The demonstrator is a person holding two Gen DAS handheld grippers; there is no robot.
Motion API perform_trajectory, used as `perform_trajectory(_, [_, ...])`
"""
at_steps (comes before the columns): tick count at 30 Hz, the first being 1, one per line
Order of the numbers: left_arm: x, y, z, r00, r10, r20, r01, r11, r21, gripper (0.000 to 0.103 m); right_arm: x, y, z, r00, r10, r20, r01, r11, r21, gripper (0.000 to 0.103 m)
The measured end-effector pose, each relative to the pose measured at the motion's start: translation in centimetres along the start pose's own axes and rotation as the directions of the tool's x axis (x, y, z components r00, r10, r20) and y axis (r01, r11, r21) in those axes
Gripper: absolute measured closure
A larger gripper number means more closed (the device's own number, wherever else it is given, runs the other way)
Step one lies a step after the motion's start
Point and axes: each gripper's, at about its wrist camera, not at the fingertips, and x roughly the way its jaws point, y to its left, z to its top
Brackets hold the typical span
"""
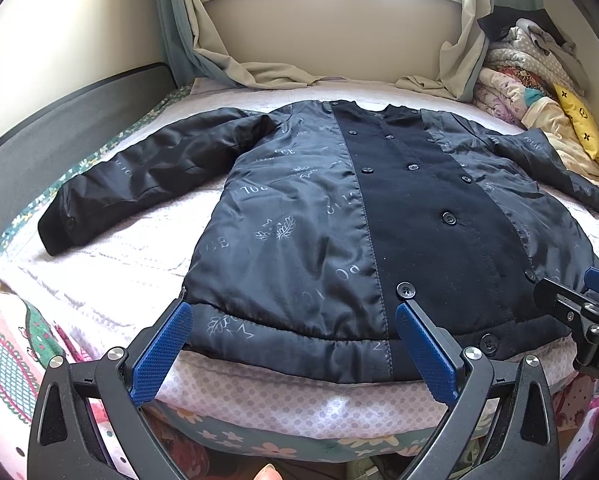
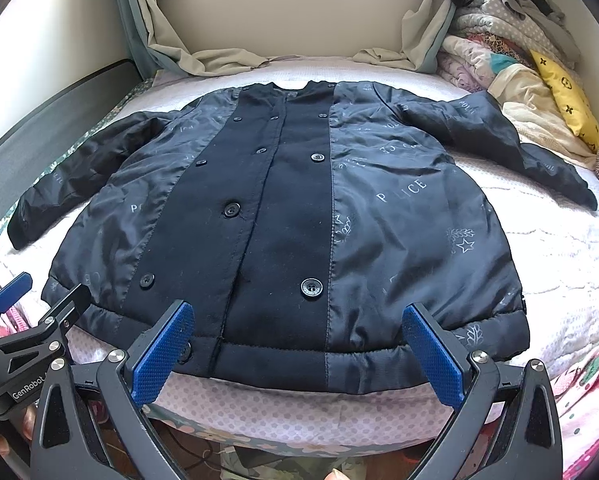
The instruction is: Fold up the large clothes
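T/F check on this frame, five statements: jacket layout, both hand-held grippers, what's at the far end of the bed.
1. The jacket lies spread flat on the bed, both sleeves out to the sides. True.
2. The left hand-held gripper is shut on the hem. False: its jaws are wide open at the hem and hold nothing.
3. The right hand-held gripper is open, near the jacket's bottom edge. True.
4. The jacket is zipped closed. False: its front shows buttons, no zipper.
5. A yellow pillow sits with the bedding pile in the far right corner of the bed. True.
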Motion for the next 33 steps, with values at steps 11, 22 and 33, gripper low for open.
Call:
perform_trajectory(11, [0.16, 0.3, 0.0, 1.0, 0.003, -0.005, -0.003, 1.0, -0.002, 0.0, 0.18, -0.11, -0.12, 1.0, 0.007, -0.01, -0.007, 1.0, 0.011, 0.0])
perform_trajectory(22, [0.19, 0.2, -0.12, 1.0, 0.004, -0.007, -0.004, 1.0, 0.001, 0.0, 0.49, -0.13, -0.16, 1.0, 0.008, -0.012, -0.008, 1.0, 0.009, 0.0])
perform_trajectory(33, [0.2, 0.1, -0.1, 1.0, 0.002, -0.008, -0.002, 1.0, 0.001, 0.0, 0.47, -0.12, -0.15, 1.0, 0.009, -0.013, -0.009, 1.0, 0.01, 0.0])
